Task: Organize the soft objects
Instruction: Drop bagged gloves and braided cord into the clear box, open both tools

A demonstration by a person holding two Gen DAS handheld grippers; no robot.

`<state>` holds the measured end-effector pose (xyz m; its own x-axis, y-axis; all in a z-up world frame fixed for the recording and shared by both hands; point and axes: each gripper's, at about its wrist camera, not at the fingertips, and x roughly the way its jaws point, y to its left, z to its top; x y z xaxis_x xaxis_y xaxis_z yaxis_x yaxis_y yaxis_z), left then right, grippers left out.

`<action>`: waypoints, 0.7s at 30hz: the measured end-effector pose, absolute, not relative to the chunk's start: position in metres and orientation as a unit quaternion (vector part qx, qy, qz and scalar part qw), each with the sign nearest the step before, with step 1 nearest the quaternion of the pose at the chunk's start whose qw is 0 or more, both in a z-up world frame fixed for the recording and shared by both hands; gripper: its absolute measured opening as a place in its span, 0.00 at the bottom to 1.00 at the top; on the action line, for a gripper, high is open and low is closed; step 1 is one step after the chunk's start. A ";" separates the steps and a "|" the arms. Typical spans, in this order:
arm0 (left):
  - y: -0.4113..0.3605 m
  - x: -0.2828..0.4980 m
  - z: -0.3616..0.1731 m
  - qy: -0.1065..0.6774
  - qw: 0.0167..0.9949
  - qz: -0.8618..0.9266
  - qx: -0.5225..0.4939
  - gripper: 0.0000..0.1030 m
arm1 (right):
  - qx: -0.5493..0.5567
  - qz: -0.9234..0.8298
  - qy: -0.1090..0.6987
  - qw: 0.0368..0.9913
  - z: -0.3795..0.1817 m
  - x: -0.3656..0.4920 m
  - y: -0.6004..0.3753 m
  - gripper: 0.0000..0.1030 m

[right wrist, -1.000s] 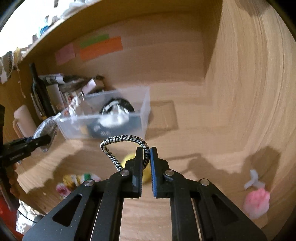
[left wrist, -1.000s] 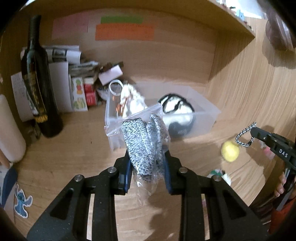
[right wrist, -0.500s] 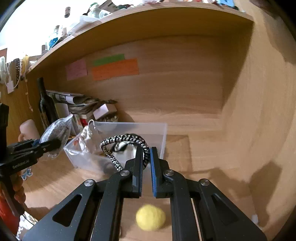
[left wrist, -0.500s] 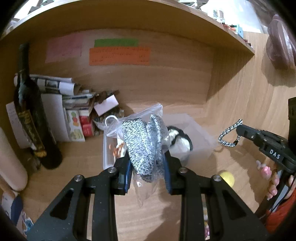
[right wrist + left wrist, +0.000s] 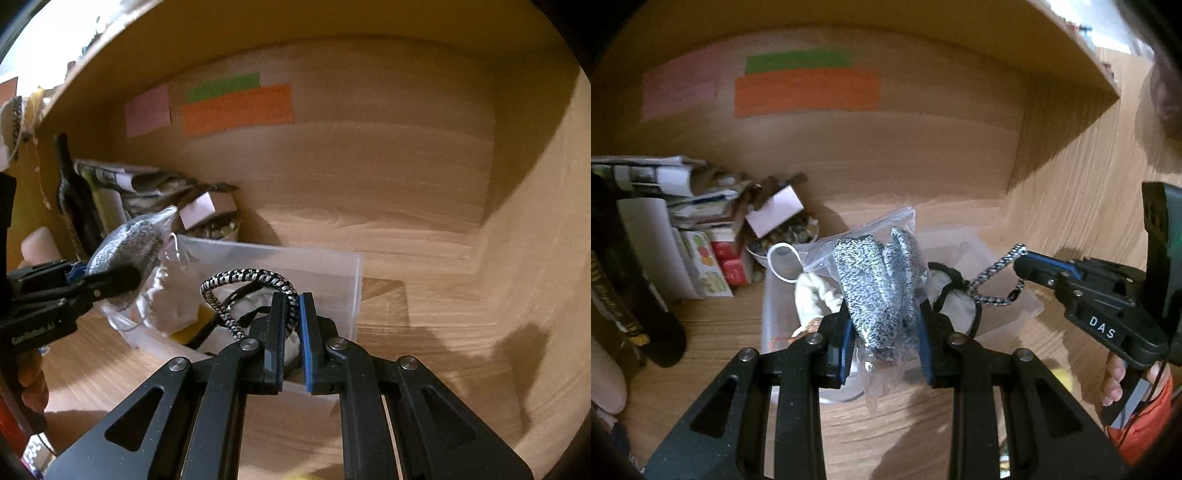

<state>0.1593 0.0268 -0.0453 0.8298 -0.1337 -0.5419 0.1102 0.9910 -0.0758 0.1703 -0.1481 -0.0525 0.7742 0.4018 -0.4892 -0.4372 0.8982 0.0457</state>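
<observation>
My left gripper [image 5: 884, 332] is shut on a clear plastic bag of speckled grey knit fabric [image 5: 875, 284] and holds it above the clear plastic bin [image 5: 772, 314]. My right gripper [image 5: 293, 306] is shut on a black-and-white braided cord loop [image 5: 243, 280] and holds it over the same bin [image 5: 332, 273]. The bin holds a white cloth [image 5: 816, 295] and a black-trimmed white item [image 5: 951, 299]. The right gripper shows in the left wrist view [image 5: 1021, 264], and the left gripper with its bag shows in the right wrist view [image 5: 122, 273].
A dark wine bottle [image 5: 624, 295], stacked papers and small boxes [image 5: 701, 229] stand at the left of the wooden alcove. Coloured notes [image 5: 805, 92] hang on the back wall. A shelf runs overhead. A yellow ball [image 5: 1062, 378] lies near the right hand.
Both grippers have moved forward and closer to the bin, so it now lies right under them. The cord loop has come over the bin. Both grips are unchanged.
</observation>
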 end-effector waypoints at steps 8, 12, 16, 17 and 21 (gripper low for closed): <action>0.017 0.193 -0.071 0.329 0.942 -0.071 -0.006 0.28 | -0.056 0.224 0.293 0.928 -0.075 0.194 -0.135 0.07; 0.014 0.203 -0.076 0.333 0.940 -0.067 0.000 0.28 | -0.063 0.227 0.310 0.921 -0.084 0.199 -0.133 0.07; 0.010 0.208 -0.080 0.337 0.940 -0.060 0.009 0.36 | -0.067 0.227 0.320 0.917 -0.088 0.201 -0.131 0.07; 0.011 0.211 -0.082 0.337 0.940 -0.058 0.011 0.39 | -0.069 0.226 0.322 0.917 -0.088 0.201 -0.131 0.07; 0.015 0.209 -0.082 0.335 0.941 -0.049 0.006 0.56 | -0.070 0.226 0.327 0.915 -0.089 0.201 -0.130 0.17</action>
